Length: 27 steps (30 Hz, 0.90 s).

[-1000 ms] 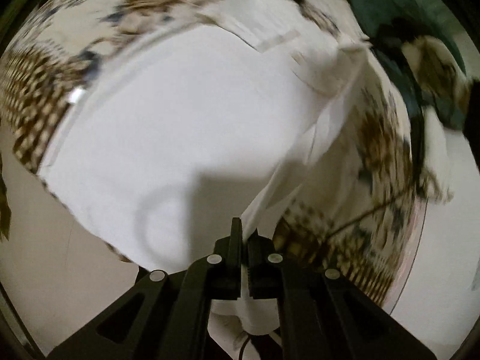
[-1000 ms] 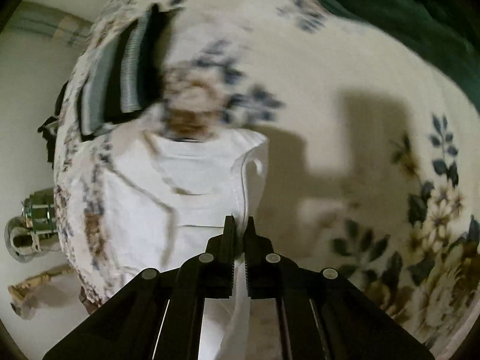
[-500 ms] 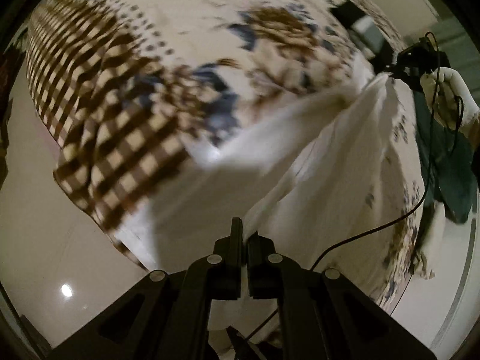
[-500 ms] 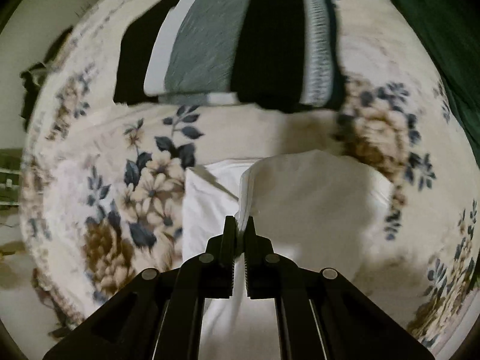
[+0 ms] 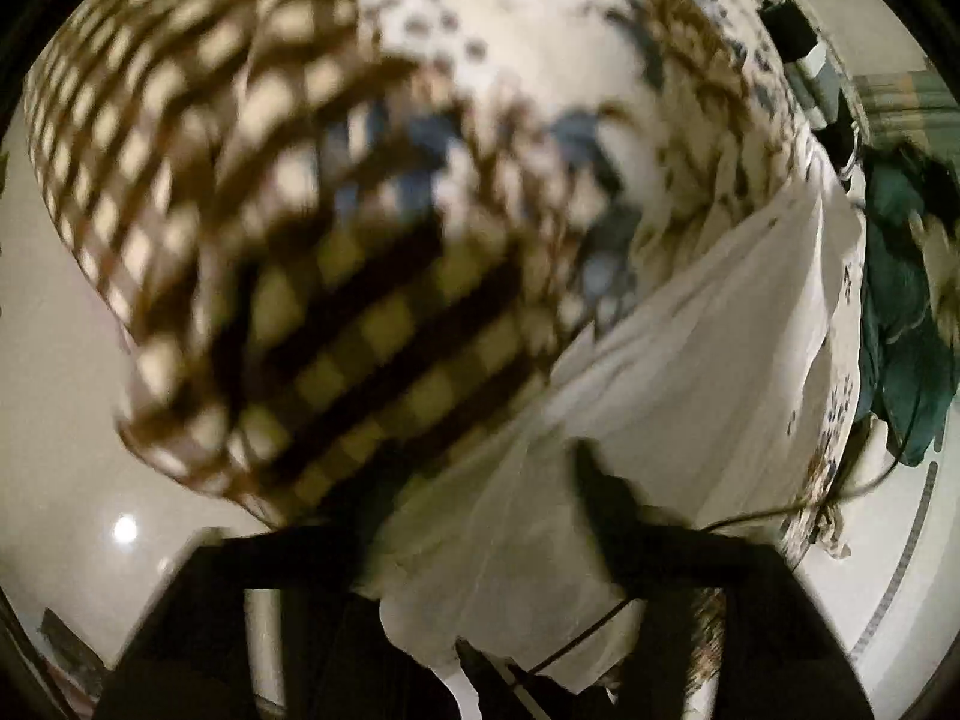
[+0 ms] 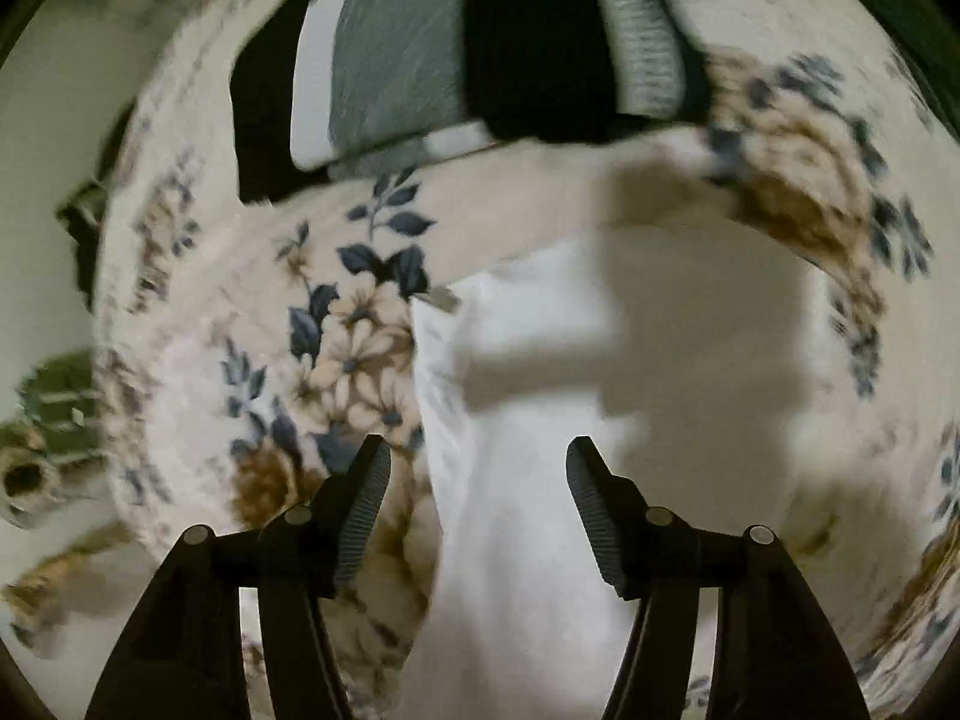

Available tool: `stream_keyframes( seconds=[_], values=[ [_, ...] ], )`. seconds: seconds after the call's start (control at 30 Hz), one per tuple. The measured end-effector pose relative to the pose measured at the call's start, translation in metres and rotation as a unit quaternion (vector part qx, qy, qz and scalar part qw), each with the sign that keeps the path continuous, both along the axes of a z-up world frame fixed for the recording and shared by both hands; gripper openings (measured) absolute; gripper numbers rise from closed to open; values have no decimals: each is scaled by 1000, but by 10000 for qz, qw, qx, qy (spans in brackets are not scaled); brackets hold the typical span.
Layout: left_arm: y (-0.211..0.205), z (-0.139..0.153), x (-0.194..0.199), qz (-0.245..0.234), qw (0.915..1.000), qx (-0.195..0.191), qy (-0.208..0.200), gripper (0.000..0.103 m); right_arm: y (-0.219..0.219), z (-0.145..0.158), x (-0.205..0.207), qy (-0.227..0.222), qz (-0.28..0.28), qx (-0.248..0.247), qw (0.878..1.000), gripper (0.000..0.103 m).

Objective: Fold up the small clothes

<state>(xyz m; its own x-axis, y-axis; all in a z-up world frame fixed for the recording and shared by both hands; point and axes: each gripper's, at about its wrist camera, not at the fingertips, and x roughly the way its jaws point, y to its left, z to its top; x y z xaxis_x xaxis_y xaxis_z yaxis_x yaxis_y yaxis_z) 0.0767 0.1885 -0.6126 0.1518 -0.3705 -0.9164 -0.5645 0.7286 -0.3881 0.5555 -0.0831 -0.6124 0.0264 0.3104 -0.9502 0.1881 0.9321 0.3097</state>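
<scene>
On the flowered blanket [image 6: 336, 348] the white garment [image 6: 540, 396] lies flat, one straight folded edge running down its left side beside a cluster of beige blossoms and blue leaves. The right gripper [image 6: 477, 468] hangs just above it with its ribbed jaws spread wide and nothing between them; its shadow falls across the cloth. A small tag [image 6: 443, 299] pokes out at the garment's upper left corner, but it is too blurred to read any writing. Farther up the blanket sits a folded pile of grey, black and white clothes [image 6: 480, 42].

From the left side everything is smeared by motion. The left gripper [image 5: 480, 516] also has its jaws apart, the white garment [image 5: 690, 372] stretching away beneath and between them without being pinched. The blanket's brown checked border [image 5: 252, 228] drapes off to the left over a pale floor [image 5: 54, 408], and a dark green cloth [image 5: 900, 348] lies at the far right. A thin black cable [image 5: 750, 519] crosses near the gripper.
</scene>
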Motion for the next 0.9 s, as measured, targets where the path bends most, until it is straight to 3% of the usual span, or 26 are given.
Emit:
stream_keyframes(
  seconds=[0.17, 0.3, 0.4, 0.57, 0.67, 0.8, 0.9],
  values=[
    [0, 26, 56, 4, 9987, -108, -508, 67, -68, 12, -52, -255, -135, -176, 9994, 68],
    [-30, 40, 150, -572, 9924, -72, -1088, 67, -109, -12, -60, -263, -378, -125, 9989, 68],
    [-65, 40, 243, -1071, 9844, -16, -1392, 67, -139, -36, -56, -262, -848, 284, 9956, 68],
    [-110, 15, 356, -1592, 9781, -27, -1339, 65, -154, -62, -32, -433, -1159, 737, 9896, 68],
    [-136, -11, 410, -1728, 9782, -130, -1148, 65, -162, -76, -17, -349, -1216, 690, 9896, 68],
    [-156, -28, 437, -1894, 9762, -175, -1039, 65, -177, -93, -4, -296, -1550, 1038, 9820, 68],
    [-164, -30, 444, -2150, 9701, -100, -1121, 65, -184, -102, 0, -253, -1584, 1325, 9781, 68]
  ],
)
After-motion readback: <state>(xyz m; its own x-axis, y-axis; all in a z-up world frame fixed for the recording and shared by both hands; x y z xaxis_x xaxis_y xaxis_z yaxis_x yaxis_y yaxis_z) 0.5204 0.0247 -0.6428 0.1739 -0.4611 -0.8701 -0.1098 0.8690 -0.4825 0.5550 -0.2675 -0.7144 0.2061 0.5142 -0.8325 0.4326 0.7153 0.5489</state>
